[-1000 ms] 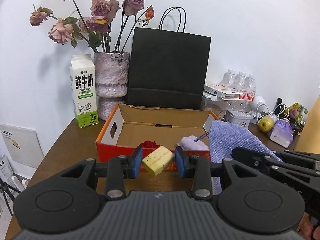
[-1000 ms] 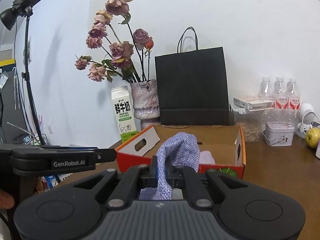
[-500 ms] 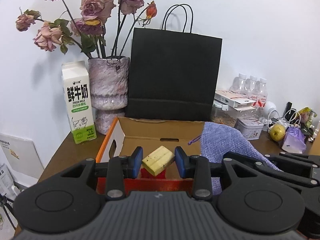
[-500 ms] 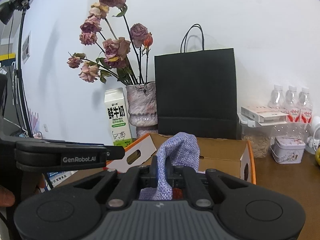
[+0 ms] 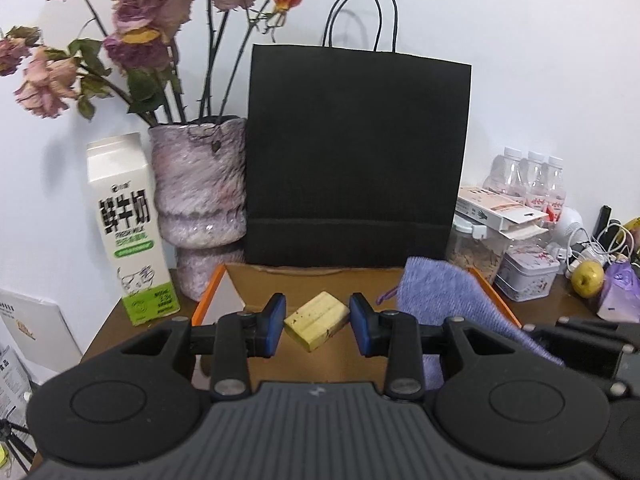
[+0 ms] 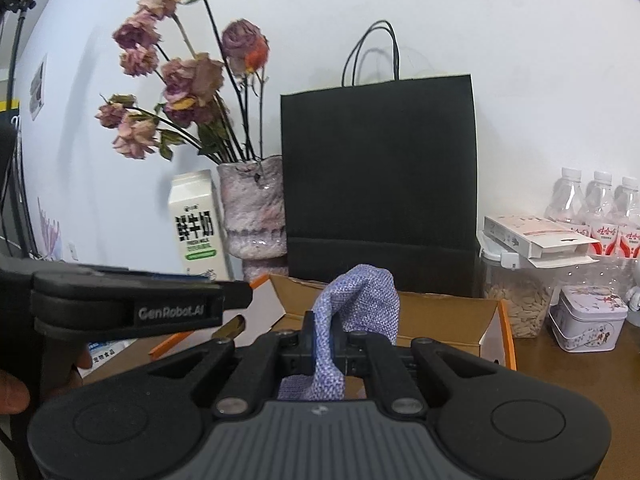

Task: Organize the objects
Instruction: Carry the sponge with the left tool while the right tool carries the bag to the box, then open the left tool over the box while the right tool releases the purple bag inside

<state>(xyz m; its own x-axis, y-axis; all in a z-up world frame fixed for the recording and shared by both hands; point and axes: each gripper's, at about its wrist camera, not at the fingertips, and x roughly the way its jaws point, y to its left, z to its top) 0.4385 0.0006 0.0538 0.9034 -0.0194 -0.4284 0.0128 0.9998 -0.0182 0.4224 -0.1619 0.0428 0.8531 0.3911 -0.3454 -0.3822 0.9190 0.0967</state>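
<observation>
Closer now to the cardboard box (image 5: 316, 280) and black paper bag (image 5: 356, 156) than a second ago, both looming larger. From the left wrist: left gripper (image 5: 317, 322) clamped on a yellow block (image 5: 317, 320), held by its corners above the open box, not yet let go; purple cloth (image 5: 436, 304) hanging just to the right, over the box's right rim; milk carton (image 5: 128, 232) and vase (image 5: 200, 204) standing behind on the desk (image 5: 540, 312). From the right wrist: right gripper (image 6: 326, 350) pinched tight on the same purple cloth (image 6: 360, 300), draped up and over the fingers, in front of the box (image 6: 440, 320); left gripper's side (image 6: 132, 308) reaching in from the left. Judged midway: both things carried to the box, neither set down inside. Box floor and contents mostly hidden behind the grippers; lower cloth cut off; small items at far right hard to make out.
</observation>
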